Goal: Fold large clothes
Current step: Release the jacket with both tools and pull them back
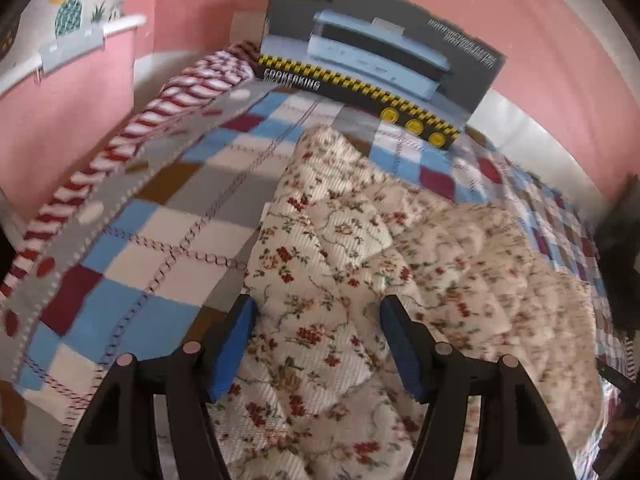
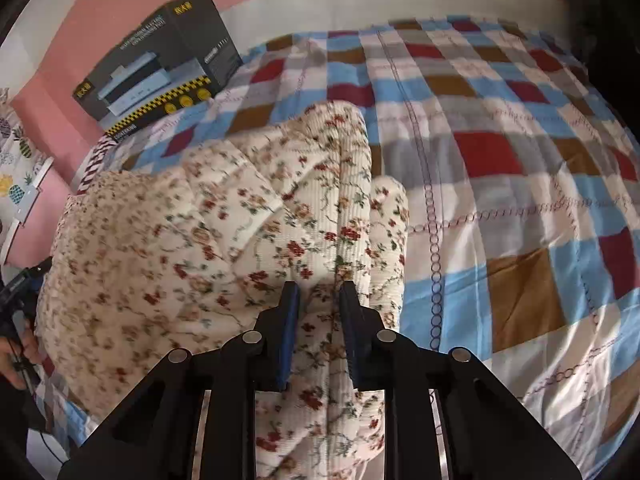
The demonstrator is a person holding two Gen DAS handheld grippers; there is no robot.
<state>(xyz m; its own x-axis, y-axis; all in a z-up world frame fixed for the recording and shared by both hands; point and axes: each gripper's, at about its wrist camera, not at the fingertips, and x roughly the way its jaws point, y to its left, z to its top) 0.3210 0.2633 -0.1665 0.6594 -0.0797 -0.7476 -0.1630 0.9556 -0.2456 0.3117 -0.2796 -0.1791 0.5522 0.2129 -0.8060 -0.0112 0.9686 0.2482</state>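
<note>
Floral quilted garment (image 1: 352,264) bunched on checked bedspread (image 1: 160,240), towards the near edge, partly folded over on itself. Left gripper (image 1: 316,312) above the garment, blue pads set wide, cloth lying between them but not pressed. Right gripper (image 2: 319,300) narrowed on a raised ridge of the same garment (image 2: 224,220), pads pinching the fold. Grey appliance box (image 1: 380,60) standing at the far side of the bed against the pink wall (image 1: 192,8).
</note>
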